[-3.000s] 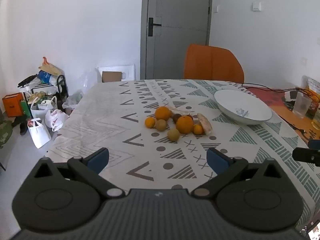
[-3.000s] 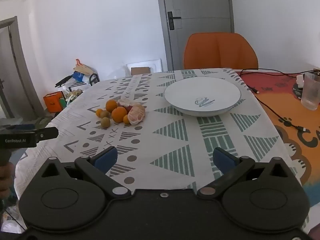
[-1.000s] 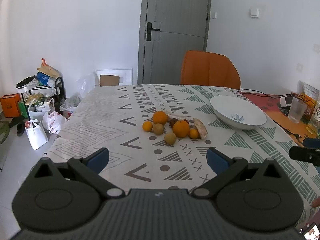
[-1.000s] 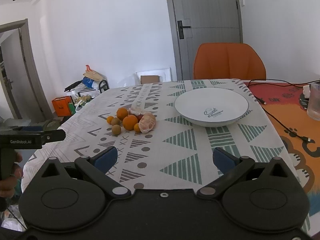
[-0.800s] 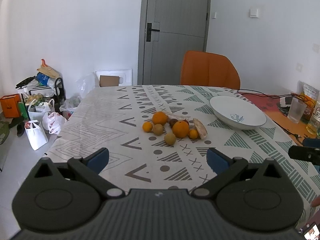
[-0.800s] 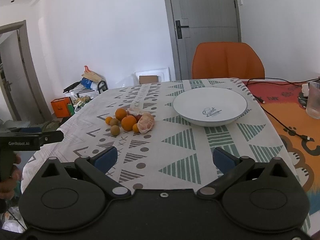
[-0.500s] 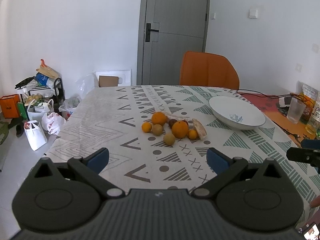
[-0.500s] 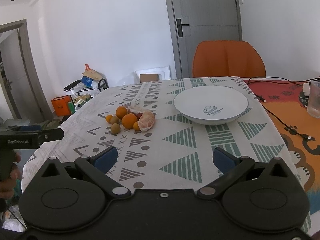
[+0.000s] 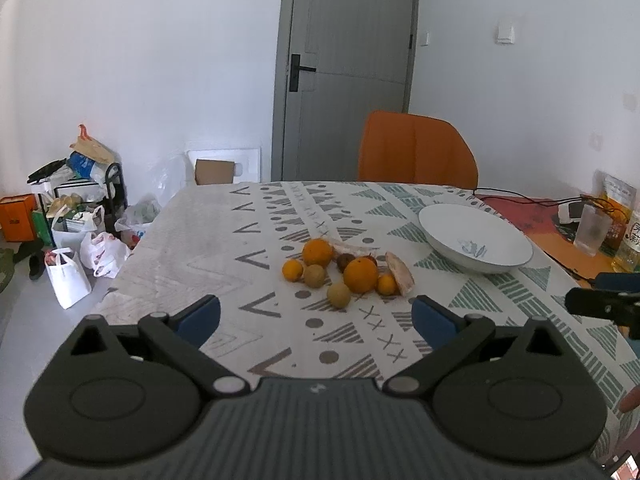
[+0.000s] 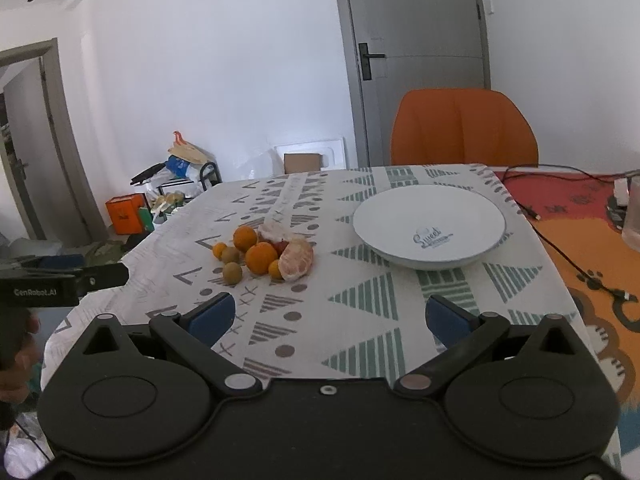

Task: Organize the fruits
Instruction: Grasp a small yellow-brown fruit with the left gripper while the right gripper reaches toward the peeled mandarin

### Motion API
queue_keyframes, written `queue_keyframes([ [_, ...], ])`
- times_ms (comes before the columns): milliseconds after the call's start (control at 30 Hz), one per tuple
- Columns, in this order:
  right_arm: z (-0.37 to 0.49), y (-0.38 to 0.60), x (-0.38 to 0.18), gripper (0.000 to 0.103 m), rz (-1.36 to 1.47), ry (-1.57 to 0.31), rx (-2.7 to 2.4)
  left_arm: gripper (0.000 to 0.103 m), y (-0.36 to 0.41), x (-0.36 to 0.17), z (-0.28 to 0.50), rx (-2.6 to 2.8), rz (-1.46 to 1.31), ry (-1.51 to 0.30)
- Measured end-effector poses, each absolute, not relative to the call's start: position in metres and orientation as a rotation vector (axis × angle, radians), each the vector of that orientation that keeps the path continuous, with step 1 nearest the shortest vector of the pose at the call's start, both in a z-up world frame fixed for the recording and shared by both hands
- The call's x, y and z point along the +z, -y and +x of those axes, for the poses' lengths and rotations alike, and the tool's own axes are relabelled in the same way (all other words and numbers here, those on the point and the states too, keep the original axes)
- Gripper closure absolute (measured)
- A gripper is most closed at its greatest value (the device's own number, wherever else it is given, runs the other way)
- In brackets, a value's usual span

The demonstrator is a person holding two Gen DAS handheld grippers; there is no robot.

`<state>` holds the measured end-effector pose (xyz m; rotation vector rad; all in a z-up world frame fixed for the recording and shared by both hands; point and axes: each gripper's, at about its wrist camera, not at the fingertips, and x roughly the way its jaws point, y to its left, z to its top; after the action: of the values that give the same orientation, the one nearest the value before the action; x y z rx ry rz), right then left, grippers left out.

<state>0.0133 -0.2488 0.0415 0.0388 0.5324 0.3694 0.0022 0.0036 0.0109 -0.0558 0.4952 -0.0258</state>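
Observation:
A heap of fruit [image 9: 344, 272] lies mid-table on the patterned cloth: two large oranges [image 9: 360, 275], small oranges, brownish round fruits and a peeled citrus half [image 10: 296, 259]. The same fruit heap [image 10: 260, 254] shows left of centre in the right wrist view. An empty white bowl [image 9: 476, 243] stands to the right of the heap; this white bowl [image 10: 430, 226] has blue lettering inside. My left gripper [image 9: 316, 318] hangs open above the near table edge, short of the fruit. My right gripper [image 10: 328, 316] is open too, nothing between its fingers.
An orange chair [image 9: 416, 152] stands at the far side of the table. A glass [image 9: 592, 230], bottles and cables [image 10: 560, 240] sit on the orange mat at the right. Bags and boxes [image 9: 68, 232] clutter the floor at the left. A hand [image 10: 16, 344] holds the other gripper.
Both grippers have drifted slightly; the views shifted a little and the fruit and bowl sit in the same places. Both stay open.

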Motion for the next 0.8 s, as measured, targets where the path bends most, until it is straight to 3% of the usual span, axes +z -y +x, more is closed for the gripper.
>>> queue_keyframes([
  [200, 0.034, 0.243, 0.035, 0.000, 0.040, -0.553, 0.353, 0.003, -0.001, 0.005, 0.019, -0.051, -0.048, -0.491],
  [800, 0.084, 0.237, 0.010, 0.001, 0.124, -0.625, 0.361, 0.032, 0.002, -0.026, 0.079, -0.122, -0.061, -0.556],
])
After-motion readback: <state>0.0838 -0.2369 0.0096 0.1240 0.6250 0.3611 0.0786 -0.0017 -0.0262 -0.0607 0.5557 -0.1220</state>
